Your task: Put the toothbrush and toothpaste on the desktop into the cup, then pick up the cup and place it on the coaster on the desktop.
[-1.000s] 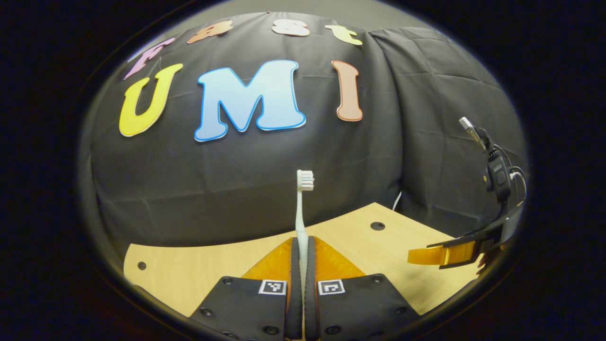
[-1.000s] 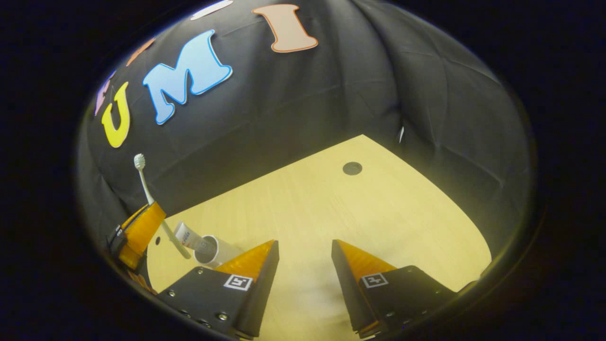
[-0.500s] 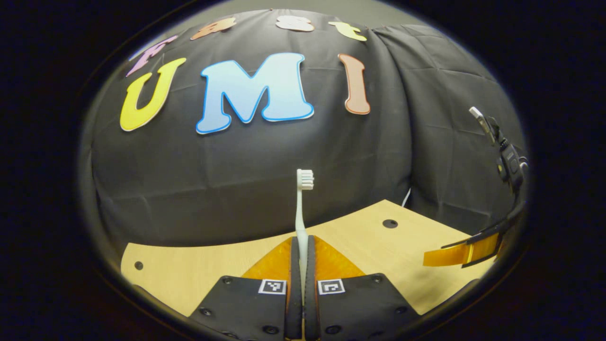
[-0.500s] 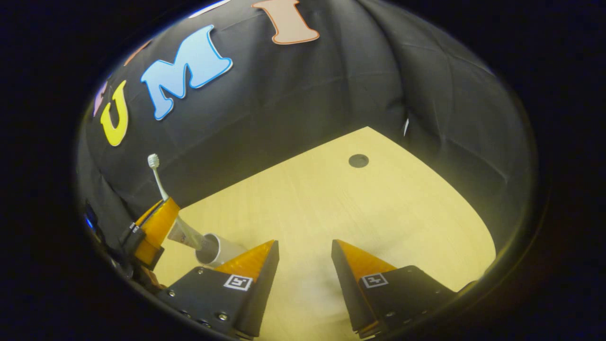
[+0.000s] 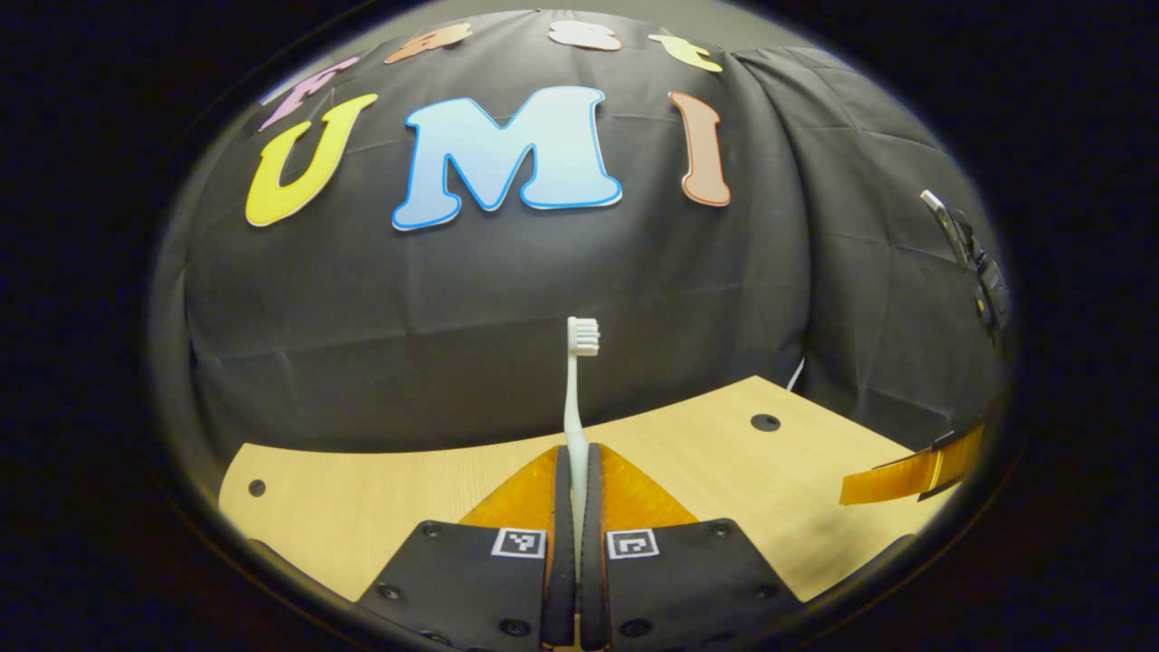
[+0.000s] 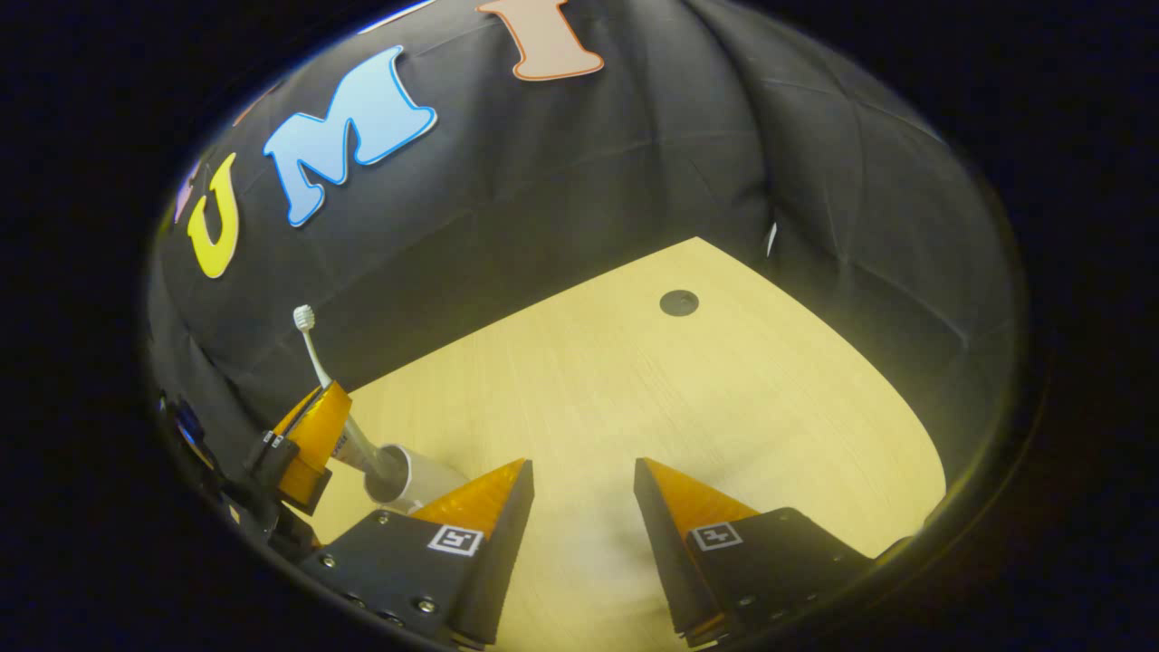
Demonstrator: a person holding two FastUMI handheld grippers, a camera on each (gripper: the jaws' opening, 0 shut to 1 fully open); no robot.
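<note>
Left gripper (image 5: pixel 576 453): fingers closed tight on the toothbrush (image 5: pixel 577 389), gripping its handle; bristle head upright above the desktop (image 5: pixel 362 489).
Toothbrush, right gripper view: lower end dips into the cup (image 6: pixel 403 473), just left of the right gripper's near finger.
Toothpaste (image 6: pixel 347 444): in the cup, mostly hidden behind the left gripper.
Cup: on the desktop, tilted or upright cannot be told.
Right gripper (image 6: pixel 583 475): jaws wide apart, holding nothing, over bare desktop right of the cup.
</note>
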